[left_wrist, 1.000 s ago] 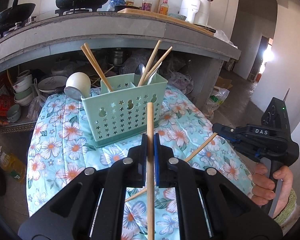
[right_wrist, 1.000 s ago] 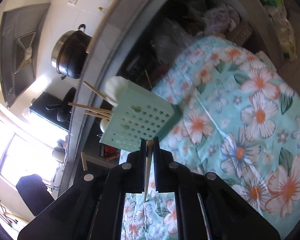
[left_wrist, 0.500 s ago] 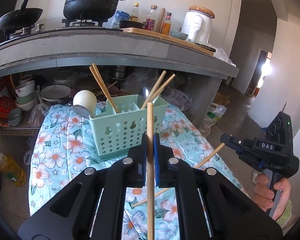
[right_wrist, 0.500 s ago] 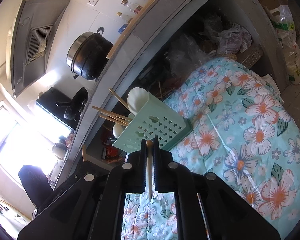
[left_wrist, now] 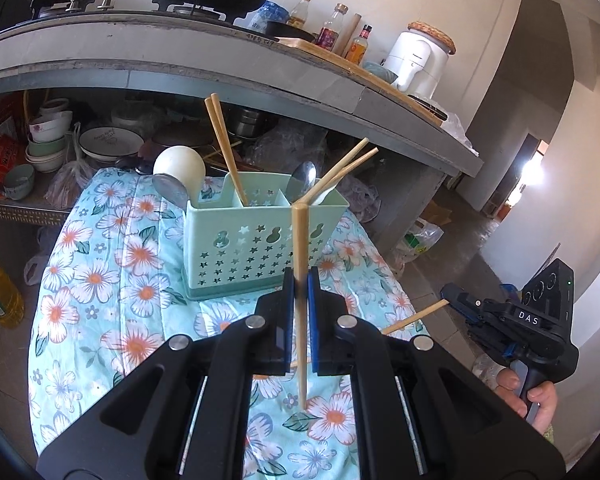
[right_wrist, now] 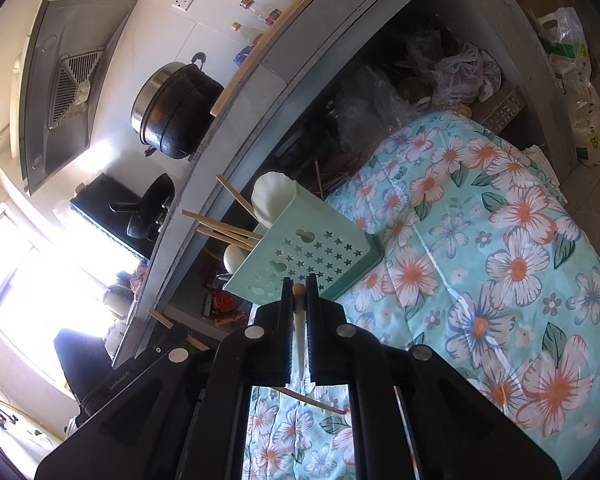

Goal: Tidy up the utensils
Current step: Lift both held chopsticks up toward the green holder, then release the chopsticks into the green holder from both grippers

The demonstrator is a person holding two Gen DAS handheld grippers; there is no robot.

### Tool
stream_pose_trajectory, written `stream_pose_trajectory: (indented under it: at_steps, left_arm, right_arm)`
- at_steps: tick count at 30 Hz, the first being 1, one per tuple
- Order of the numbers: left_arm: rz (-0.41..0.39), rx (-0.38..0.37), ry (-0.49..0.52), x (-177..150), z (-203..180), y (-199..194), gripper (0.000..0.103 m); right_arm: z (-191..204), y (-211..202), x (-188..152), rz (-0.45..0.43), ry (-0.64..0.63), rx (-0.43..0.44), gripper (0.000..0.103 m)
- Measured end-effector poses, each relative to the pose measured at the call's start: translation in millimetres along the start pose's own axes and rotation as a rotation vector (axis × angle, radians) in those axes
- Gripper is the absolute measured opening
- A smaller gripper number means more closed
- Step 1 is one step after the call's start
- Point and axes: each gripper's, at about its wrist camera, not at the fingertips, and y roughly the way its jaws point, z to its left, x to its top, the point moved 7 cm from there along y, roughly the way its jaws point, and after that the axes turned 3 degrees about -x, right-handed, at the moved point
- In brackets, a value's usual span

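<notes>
Scene: A mint-green perforated plastic utensil caddy [left_wrist: 260, 240] stands upright on a table draped in a turquoise floral cloth [left_wrist: 100, 280], below a grey concrete kitchen counter [left_wrist: 220, 68].

Left hand-held gripper [left_wrist: 300, 280]: Its blue-padded jaws are nearly closed on a pale wooden chopstick [left_wrist: 300, 248], held roughly upright above the cloth, top end level with the caddy's front rim.

Right hand-held gripper [right_wrist: 299, 292]: Clamped narrowly on a second light wooden chopstick [right_wrist: 299, 320], seen almost end-on. In the left wrist view its stick [left_wrist: 414, 316] juts sideways over the table edge.

Already sorted: A pair of wooden chopsticks [left_wrist: 224, 148] leans in the left compartment; another pair [left_wrist: 340, 172] and a steel spoon [left_wrist: 305, 176] stand in the right. A white ceramic ladle [left_wrist: 179, 168] sits at the caddy's far left corner, though whether inside or behind it is hard to tell.

Risk, slip: Both sticks are thin, smooth and pinched at one narrow band; a tilt could let either pivot or slide out and roll off the cloth.

Risk, snag: The leaning pairs fan across the openings, so a descending tip may catch them or the divider.

Risk, tip-over: The caddy looks light on soft cloth; a push against its rim could shift or topple it.

Risk, collision: Both grippers aiming for one caddy may cross sticks.
</notes>
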Motion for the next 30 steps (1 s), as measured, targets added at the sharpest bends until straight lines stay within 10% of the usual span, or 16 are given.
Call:
stream_pose_trajectory:
  at_steps: [12, 22, 30]
  left_arm:
    - [-0.107, -0.02, 0.026, 32.8, -6.0, -30.1, 0.005]
    - [-0.42, -0.002, 0.101, 130.0, -16.1, -92.7, 0.005]
    - [-0.463, 0.055, 0.091, 157.7, -3.6, -53.4, 0.005]
  right_arm:
    - [-3.2, -10.9, 10.5, -0.029, -0.013, -0.003, 0.006]
    - [-9.6, -14.2, 22.1, -0.042, 0.005, -0.007, 0.006]
    - [-6.1, -11.5, 23.9, -0.04, -0.007, -0.014, 0.006]
